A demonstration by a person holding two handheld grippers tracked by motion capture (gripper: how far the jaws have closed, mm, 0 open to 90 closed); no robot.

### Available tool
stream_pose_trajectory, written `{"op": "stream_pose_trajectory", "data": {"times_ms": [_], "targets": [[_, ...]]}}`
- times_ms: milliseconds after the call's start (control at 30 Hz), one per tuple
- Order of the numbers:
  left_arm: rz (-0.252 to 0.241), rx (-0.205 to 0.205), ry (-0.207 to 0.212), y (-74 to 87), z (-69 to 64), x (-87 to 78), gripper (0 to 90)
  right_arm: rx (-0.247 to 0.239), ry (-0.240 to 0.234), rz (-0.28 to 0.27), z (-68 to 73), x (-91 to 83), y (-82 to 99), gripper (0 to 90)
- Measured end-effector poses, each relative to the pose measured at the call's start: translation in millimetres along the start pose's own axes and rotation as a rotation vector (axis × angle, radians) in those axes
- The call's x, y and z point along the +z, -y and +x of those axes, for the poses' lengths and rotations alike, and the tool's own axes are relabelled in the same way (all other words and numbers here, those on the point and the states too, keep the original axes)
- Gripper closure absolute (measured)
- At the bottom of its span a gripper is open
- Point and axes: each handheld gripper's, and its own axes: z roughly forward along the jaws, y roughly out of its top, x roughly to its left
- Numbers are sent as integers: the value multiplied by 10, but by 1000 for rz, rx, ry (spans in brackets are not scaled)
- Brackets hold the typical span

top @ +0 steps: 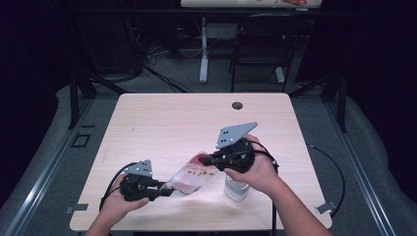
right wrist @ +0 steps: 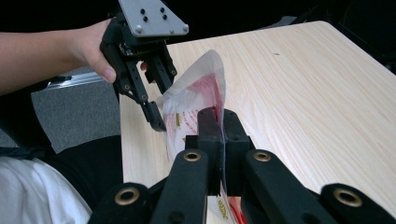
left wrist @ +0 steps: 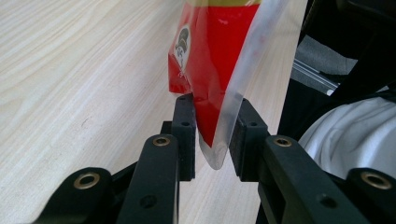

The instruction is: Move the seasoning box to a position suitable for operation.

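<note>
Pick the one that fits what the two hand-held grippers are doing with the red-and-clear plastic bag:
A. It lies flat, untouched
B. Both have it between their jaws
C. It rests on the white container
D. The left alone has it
B: the bag spans between the left hand-held gripper and the right hand-held gripper, each with a bag edge between its jaws.

White jar (top: 236, 188) crowds the right gripper (top: 205, 160).

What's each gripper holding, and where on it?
Both hold one clear plastic bag with red contents. Right gripper is shut on one edge; left gripper has the opposite corner between its jaws.
</note>
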Motion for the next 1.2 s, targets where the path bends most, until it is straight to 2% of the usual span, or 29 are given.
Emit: {"op": "stream_pose_trajectory", "data": {"times_ms": [333,800,967,1033,1067,1200], "targets": [[4,2,-15,-21,-15,-84,747,37,8,-20,-32,-12,130,896],[8,-3,-25,-23,-12,-127,751,51,15,-23,-45,3,217,897],[21,-7,-32,-35,-22,-141,752,57,16,-29,-54,16,247,897],[33,0,-48,-43,-29,-142,752,59,18,-32,-61,23,270,897],[36,-2,-33,-46,-23,-142,752,61,17,-35,-65,28,282,897],[46,0,-37,-68,-28,-145,752,65,26,-52,-77,33,340,896]]}}
